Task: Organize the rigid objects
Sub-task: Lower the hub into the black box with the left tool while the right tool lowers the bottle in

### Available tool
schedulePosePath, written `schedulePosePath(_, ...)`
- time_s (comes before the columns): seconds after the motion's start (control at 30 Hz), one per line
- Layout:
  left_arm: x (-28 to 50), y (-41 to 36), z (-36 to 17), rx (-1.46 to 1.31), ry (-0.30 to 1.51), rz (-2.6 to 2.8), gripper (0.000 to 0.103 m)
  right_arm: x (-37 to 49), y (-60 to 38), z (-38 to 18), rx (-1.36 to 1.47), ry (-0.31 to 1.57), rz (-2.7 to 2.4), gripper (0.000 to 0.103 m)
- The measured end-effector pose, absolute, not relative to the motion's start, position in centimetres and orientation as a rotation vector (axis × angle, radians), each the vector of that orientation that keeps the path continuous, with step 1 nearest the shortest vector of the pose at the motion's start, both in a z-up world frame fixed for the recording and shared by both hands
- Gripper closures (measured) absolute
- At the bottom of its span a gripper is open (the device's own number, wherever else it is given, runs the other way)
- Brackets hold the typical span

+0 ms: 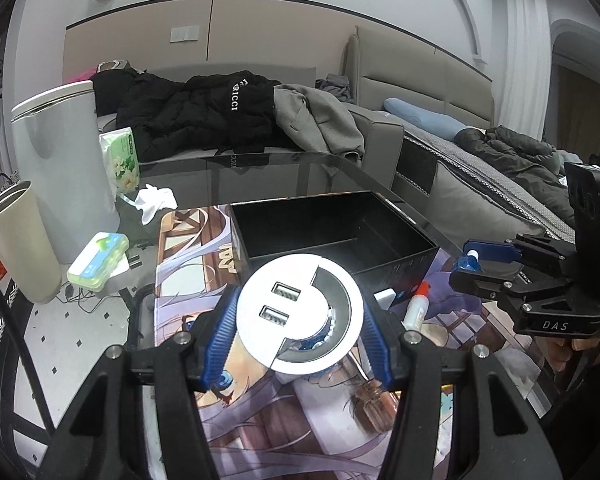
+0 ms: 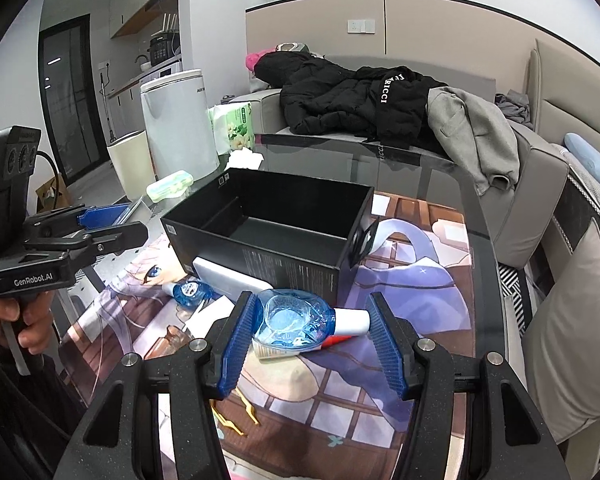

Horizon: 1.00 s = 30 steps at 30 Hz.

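The left gripper pinches the round USB hub, the right gripper a blue bottle; the black box lies just ahead of both, open top up, on the glass table.

Both wrist cameras look forward and down along their own fingers, close over the table (each glimpsing the other gripper), sharing the black box.

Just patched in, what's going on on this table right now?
A person is tidying loose items into the empty black box, one gripper per hand. The left gripper is clamped on a round silver USB socket disc, held above the printed mat. The right gripper grips a small blue bottle with a white cap. A white power bank and another blue bottle lie beside the box.
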State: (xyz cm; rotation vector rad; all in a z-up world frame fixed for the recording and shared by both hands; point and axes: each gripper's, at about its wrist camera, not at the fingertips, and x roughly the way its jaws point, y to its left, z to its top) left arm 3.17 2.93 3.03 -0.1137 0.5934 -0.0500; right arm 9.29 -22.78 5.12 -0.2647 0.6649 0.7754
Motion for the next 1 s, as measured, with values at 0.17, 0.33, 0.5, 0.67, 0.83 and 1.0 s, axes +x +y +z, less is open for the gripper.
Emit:
schedulePosePath(0.17, 4.2, 2.5, 3.5, -0.099, 0.584, -0.051, 0.047, 10.0, -22.1, 5.7, -0.243, 0.651, 0.78, 0.046)
schedulePosePath(0.33, 5.1, 2.3, 3.7, -0.089, 0.577, -0.049, 0.047, 10.8, -21.6, 6.1, -0.226, 0.641, 0.782, 0.046)
schedulePosePath(0.5, 5.9, 2.0, 3.8, -0.08, 0.576, -0.052, 0.047, 11.7, -21.3, 6.2, -0.219, 0.639, 0.779, 0.046)
schedulePosePath(0.67, 6.8, 2.0, 4.2, -0.068, 0.571, -0.059, 0.047, 12.2, -20.9, 6.3, -0.22, 0.632, 0.781, 0.046)
schedulePosePath(0.83, 7.8, 2.3, 4.2, -0.074, 0.572, -0.058, 0.047, 12.8, -20.0, 6.5, -0.218, 0.622, 0.788, 0.046)
schedulePosePath(1.0, 8.8, 2.7, 4.2, -0.075, 0.571, -0.054, 0.047, 13.7, -19.2, 6.5, -0.214, 0.619, 0.789, 0.046)
